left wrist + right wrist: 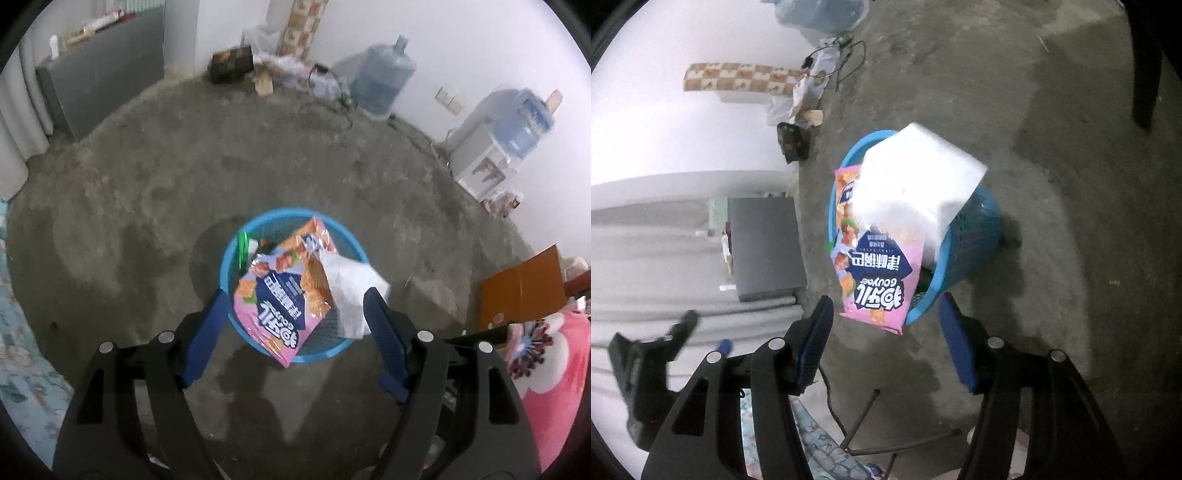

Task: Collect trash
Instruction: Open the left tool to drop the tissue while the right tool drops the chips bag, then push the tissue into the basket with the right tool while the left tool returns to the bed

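A blue mesh trash basket (236, 254) stands on the concrete floor; it also shows in the right wrist view (975, 229). A pink and orange snack bag (284, 295) sticks out of it over the near rim, also seen from the right (875, 280). A white crumpled paper or plastic sheet (351, 291) lies on the basket's right side, blurred in the right wrist view (916, 184). A green item (243, 247) sits inside at the left. My left gripper (295, 314) is open and empty just above the basket's near rim. My right gripper (886, 317) is open and empty beside the bag's lower end.
Two water jugs (384, 81) and a dispenser (484, 162) stand by the far wall. A grey cabinet (103, 70) is at the left, a cardboard box (524, 288) and pink blanket (554, 373) at the right. Cables (849, 59) lie by the wall; a dark chair leg (1145, 74) stands at the right.
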`<control>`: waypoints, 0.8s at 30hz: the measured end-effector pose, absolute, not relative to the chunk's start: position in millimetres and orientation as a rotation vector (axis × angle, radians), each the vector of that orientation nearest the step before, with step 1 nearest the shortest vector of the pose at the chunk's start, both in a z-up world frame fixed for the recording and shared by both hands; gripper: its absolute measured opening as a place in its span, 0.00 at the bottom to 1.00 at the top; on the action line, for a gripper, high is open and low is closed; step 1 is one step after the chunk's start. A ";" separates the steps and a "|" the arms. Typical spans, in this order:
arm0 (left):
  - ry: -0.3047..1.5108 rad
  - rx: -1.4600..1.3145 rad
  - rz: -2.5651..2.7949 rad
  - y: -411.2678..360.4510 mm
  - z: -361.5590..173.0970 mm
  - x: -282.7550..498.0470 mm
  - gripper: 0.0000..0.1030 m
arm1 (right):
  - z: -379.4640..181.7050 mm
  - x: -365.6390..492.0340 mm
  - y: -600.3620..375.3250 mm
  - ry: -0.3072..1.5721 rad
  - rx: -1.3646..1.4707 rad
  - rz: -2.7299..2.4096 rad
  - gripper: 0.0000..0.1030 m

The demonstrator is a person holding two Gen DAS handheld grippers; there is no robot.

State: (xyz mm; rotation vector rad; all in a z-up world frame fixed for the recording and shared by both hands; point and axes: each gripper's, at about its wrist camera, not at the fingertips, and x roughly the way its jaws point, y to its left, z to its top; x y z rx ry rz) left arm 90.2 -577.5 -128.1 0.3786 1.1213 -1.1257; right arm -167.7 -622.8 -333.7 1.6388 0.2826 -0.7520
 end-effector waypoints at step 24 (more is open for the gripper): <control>0.933 0.101 -1.051 -233.8 62.9 160.8 0.81 | -427.1 -164.4 -712.9 0.292 1.788 -0.973 0.54</control>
